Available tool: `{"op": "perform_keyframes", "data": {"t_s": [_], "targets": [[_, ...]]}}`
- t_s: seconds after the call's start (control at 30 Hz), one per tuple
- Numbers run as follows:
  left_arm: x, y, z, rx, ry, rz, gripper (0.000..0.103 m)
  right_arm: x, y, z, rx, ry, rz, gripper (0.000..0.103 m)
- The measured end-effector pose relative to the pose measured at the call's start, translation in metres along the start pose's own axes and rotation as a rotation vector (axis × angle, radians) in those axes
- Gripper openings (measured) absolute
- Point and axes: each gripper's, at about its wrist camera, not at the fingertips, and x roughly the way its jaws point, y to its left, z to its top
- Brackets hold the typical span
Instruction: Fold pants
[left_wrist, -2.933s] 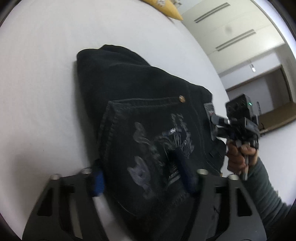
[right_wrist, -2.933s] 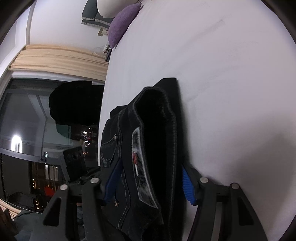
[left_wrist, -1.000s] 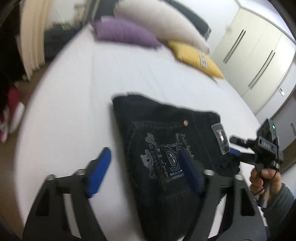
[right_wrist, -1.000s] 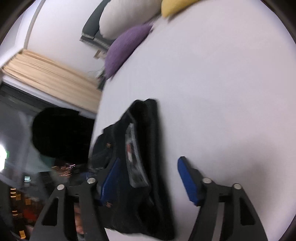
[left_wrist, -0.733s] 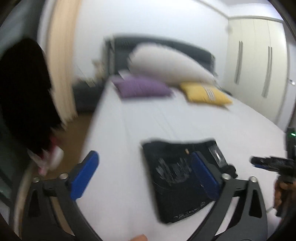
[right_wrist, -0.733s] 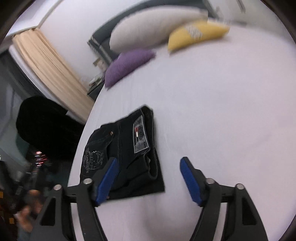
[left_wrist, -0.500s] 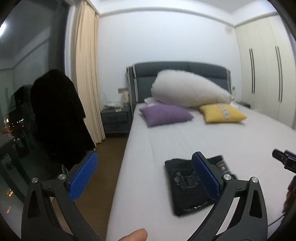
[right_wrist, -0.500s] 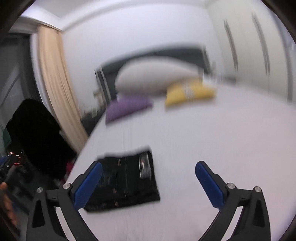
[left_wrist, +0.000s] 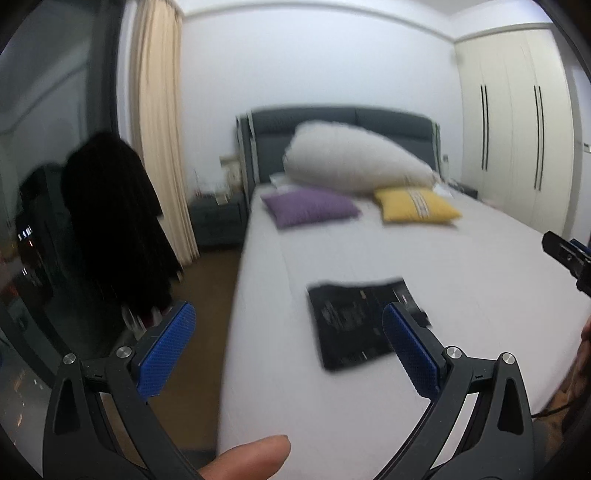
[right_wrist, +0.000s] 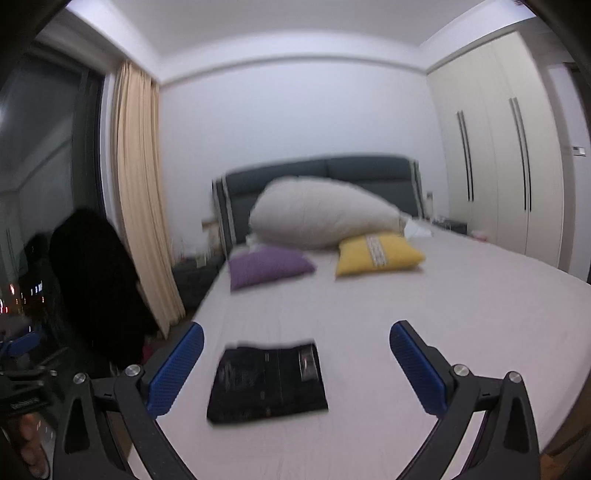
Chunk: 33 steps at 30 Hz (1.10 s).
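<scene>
Pants (right_wrist: 267, 382) lay folded on bed (right_wrist: 443, 314): soft, heavy denim, grab thick edges. Your left gripper (left_wrist: 291, 349) and right gripper (right_wrist: 295, 365) had just opened wide, empty.

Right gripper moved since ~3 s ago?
Yes. The right gripper, then clamped on the pants, has pulled back and up from the bed; its jaws, just opening, are empty.

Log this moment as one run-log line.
pants: folded, flat on bed | left gripper: open, empty | right gripper: open, empty
</scene>
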Motion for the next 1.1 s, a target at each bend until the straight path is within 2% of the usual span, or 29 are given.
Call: {"op": "perform_keyframes", "data": {"t_s": [0.23,0.5,1.1], "targets": [[0.036,-0.023,-0.035,-0.007,0.163,-0.032,0.103,0.003,0.012,-0.031,-0.036,0.141,-0.063,0.103],[0.071,-0.026,-0.056,-0.03,0.247,-0.034,0.103,0.028,0.017,-0.055,-0.006,0.275,-0.066,0.103],[0.093,-0.022,-0.067,-0.053,0.299,-0.037,0.103,0.029,0.042,-0.066,-0.07,0.324,-0.044,0.103]]}}
